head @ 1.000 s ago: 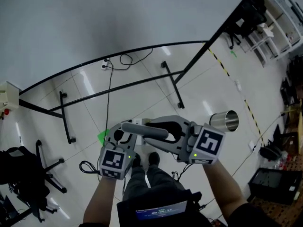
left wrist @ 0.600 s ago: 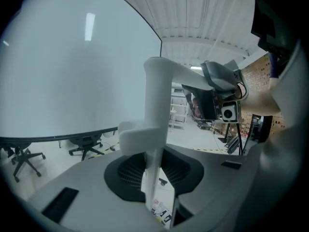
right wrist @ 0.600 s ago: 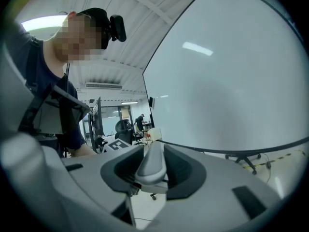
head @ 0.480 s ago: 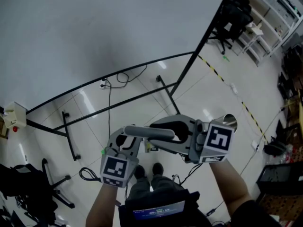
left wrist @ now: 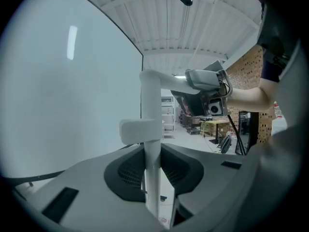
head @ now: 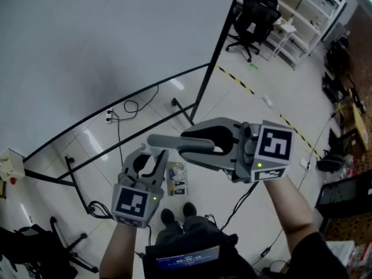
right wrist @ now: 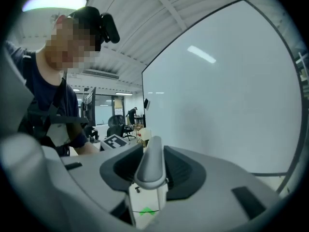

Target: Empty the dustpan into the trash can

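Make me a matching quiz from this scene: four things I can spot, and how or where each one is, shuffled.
Things:
A. pole
B. chair
C. tape
D. shoes

Descriptions:
1. striped yellow and black
2. close to a paper
3. clamped in the left gripper
4. next to white shelves

Pairs: A-3, B-4, C-1, D-2

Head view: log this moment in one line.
left tongs: clamped on handle | right tongs: on handle's grey end, just opened slightly | trash can: unseen
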Tool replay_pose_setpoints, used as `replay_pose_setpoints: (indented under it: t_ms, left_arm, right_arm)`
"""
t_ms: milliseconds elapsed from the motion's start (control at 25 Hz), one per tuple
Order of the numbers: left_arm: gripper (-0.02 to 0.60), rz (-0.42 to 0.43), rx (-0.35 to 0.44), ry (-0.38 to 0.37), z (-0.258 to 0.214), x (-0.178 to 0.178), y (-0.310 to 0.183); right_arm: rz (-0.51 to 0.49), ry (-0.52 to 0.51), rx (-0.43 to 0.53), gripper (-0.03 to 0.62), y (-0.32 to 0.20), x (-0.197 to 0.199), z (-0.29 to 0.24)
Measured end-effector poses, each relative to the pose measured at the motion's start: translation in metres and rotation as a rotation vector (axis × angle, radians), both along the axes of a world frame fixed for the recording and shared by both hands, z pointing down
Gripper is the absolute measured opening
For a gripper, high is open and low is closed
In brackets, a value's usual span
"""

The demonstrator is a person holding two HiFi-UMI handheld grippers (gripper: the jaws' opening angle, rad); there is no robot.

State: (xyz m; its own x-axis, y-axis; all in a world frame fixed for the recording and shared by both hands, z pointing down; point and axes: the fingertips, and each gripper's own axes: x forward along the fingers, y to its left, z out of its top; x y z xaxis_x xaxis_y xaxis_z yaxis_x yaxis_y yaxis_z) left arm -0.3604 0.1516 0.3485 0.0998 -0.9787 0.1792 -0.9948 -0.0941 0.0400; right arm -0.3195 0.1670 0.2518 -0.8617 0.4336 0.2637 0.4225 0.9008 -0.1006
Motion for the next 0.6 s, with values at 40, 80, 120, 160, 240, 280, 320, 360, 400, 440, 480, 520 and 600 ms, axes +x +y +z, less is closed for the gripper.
replay_pose_setpoints:
  t_ms: [40, 80, 120, 160, 240, 280, 320, 360, 400, 440, 480, 520, 600]
  left_arm:
    - [0.075, 0.013, 0.009, -0.002, -0.006, 0.003, -0.003]
    - [0.075, 0.027, 0.014, -0.003, -0.011, 0.006, -0.005]
    - [0.075, 0.041, 0.016, -0.005, -0.015, 0.010, -0.007]
    - [0.075, 0.054, 0.018, -0.008, -0.018, 0.013, -0.010]
    - [0.075, 0.075, 0.024, -0.019, -0.023, 0.019, -0.015]
    - [0.075, 0.085, 0.029, -0.027, -0.026, 0.024, -0.018]
    - [0.075, 0.096, 0.033, -0.037, -0.029, 0.030, -0.021]
    - [0.075, 0.107, 0.034, -0.047, -0.032, 0.037, -0.024]
    - [0.075, 0.116, 0.034, -0.057, -0.034, 0.045, -0.026]
    - [0.075, 0.124, 0.032, -0.067, -0.036, 0.053, -0.029]
    - [0.075, 0.131, 0.029, -0.078, -0.038, 0.060, -0.031]
    - [0.075, 0.134, 0.027, -0.087, -0.039, 0.068, -0.034]
    - [0.075, 0.135, 0.025, -0.100, -0.040, 0.081, -0.040]
  right_arm:
    - [0.012, -0.007, -0.004, 0.156, -0.002, 0.002, -0.007]
    - [0.024, -0.012, -0.001, 0.156, -0.004, 0.005, -0.012]
    - [0.037, -0.018, 0.008, 0.156, -0.005, 0.007, -0.016]
    - [0.050, -0.024, 0.018, 0.156, -0.006, 0.010, -0.020]
    - [0.076, -0.039, 0.032, 0.157, -0.009, 0.016, -0.026]
    - [0.087, -0.041, 0.034, 0.156, -0.011, 0.021, -0.028]
    - [0.096, -0.042, 0.035, 0.156, -0.012, 0.028, -0.030]
    - [0.103, -0.045, 0.035, 0.156, -0.013, 0.035, -0.032]
    - [0.107, -0.053, 0.037, 0.156, -0.015, 0.043, -0.035]
    - [0.109, -0.062, 0.040, 0.156, -0.016, 0.050, -0.037]
    - [0.110, -0.071, 0.044, 0.156, -0.018, 0.058, -0.039]
    - [0.109, -0.077, 0.046, 0.156, -0.020, 0.065, -0.040]
    - [0.111, -0.097, 0.034, 0.156, -0.026, 0.078, -0.043]
